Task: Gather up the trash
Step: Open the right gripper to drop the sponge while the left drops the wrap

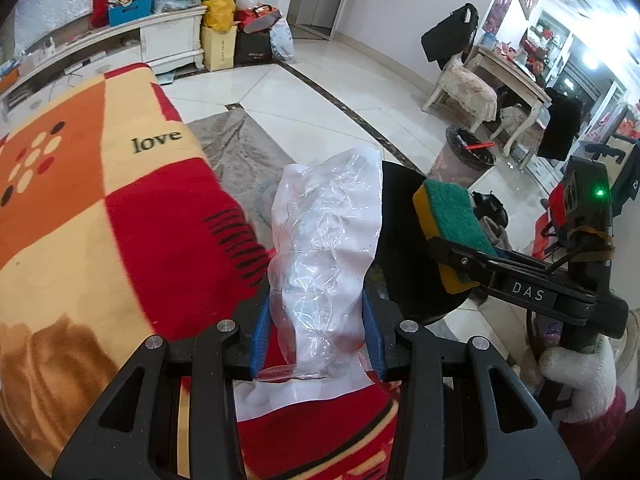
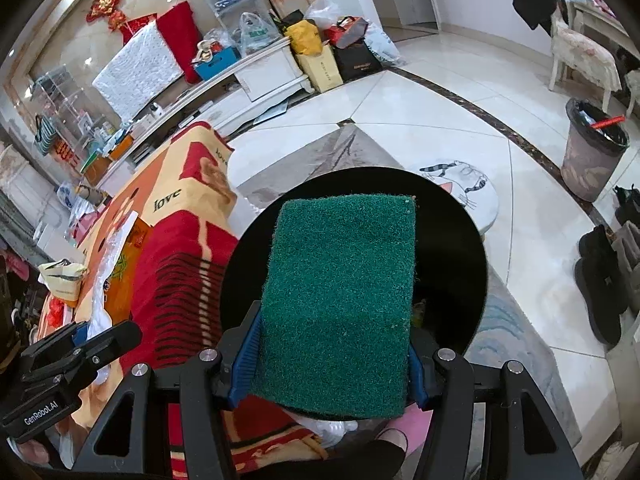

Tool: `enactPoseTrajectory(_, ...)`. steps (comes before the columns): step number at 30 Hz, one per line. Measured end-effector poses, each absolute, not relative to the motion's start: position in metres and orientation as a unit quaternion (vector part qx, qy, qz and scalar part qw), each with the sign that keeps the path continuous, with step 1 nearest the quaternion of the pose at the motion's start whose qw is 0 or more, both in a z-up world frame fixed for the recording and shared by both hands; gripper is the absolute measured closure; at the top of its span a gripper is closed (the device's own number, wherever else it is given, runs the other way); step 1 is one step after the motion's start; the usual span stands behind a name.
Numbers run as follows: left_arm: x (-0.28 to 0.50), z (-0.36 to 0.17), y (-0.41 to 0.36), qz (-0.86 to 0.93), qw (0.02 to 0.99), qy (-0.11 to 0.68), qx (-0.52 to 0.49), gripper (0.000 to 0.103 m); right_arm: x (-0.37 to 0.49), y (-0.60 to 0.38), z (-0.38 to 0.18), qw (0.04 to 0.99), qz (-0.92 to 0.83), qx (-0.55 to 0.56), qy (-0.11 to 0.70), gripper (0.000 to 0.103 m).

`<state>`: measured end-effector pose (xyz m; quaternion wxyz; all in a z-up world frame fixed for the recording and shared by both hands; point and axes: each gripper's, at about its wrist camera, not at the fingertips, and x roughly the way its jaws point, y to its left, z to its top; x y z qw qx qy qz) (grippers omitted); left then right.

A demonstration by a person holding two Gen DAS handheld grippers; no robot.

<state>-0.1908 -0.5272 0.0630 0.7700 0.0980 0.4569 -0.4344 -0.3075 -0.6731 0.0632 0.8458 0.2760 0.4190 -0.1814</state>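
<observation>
My left gripper [image 1: 316,320] is shut on a crumpled clear plastic wrapper [image 1: 324,240], which stands up between the blue pads above the blanket's edge. To its right, my right gripper [image 1: 460,264] is shut on a green and yellow sponge [image 1: 452,208] over a round black bin [image 1: 400,240]. In the right wrist view the sponge [image 2: 340,292] fills the right gripper [image 2: 332,352], with the black bin [image 2: 460,248] open right below it. The left gripper [image 2: 84,340] shows at the lower left. More wrappers and a paper bag [image 2: 64,280] lie on the blanket.
A red, orange and cream blanket [image 1: 100,200] covers the table on the left. On the tiled floor stand a pinkish waste bin with a black liner [image 2: 592,152], a round cat mat [image 2: 464,188] and dark shoes [image 2: 604,280]. Bags crowd the white cabinet [image 1: 168,36] at the back.
</observation>
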Motion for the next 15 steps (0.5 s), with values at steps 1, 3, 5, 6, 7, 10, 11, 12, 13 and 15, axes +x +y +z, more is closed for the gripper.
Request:
enactPoseTrajectory(1,-0.19,0.062,-0.53,-0.439,0.765,0.461,0.094,0.065,-0.308,-0.674,0.063,0.845,-0.183,0.277,0.418,0.045)
enactPoseTrajectory(3,-0.189,0.06,-0.536,-0.446,0.758,0.468,0.088,0.065,-0.31,-0.679,0.063,0.844,-0.188,0.28,0.417,0.045)
enactPoseTrajectory(5,-0.188,0.059,-0.543,-0.453,0.752,0.472,0.083,0.065,-0.311,-0.682,0.062,0.843,-0.192,0.28,0.417,0.044)
enactPoseTrajectory(6,-0.188,0.059,-0.545,-0.456,0.75,0.473,0.081,0.065,-0.311,-0.685,0.062,0.842,-0.195,0.281,0.417,0.043)
enactPoseTrajectory(7,-0.187,0.058,-0.548,-0.46,0.746,0.476,0.076,0.065,-0.312,-0.686,0.062,0.842,-0.197,0.282,0.416,0.042)
enactPoseTrajectory(10,-0.185,0.054,-0.554,-0.472,0.735,0.484,0.059,0.062,-0.316,-0.693,0.061,0.839,-0.205,0.293,0.41,0.032)
enactPoseTrajectory(11,-0.183,0.052,-0.556,-0.477,0.73,0.487,0.05,0.058,-0.319,-0.696,0.062,0.838,-0.209,0.3,0.405,0.028)
enactPoseTrajectory(12,-0.181,0.051,-0.558,-0.48,0.726,0.49,0.042,0.05,-0.321,-0.698,0.062,0.837,-0.211,0.305,0.402,0.025)
enactPoseTrajectory(13,-0.179,0.048,-0.559,-0.483,0.722,0.494,0.033,0.042,-0.323,-0.699,0.062,0.836,-0.211,0.311,0.399,0.025)
enactPoseTrajectory(15,-0.176,0.046,-0.559,-0.486,0.717,0.499,0.022,0.039,-0.327,-0.701,0.063,0.835,-0.212,0.316,0.397,0.024)
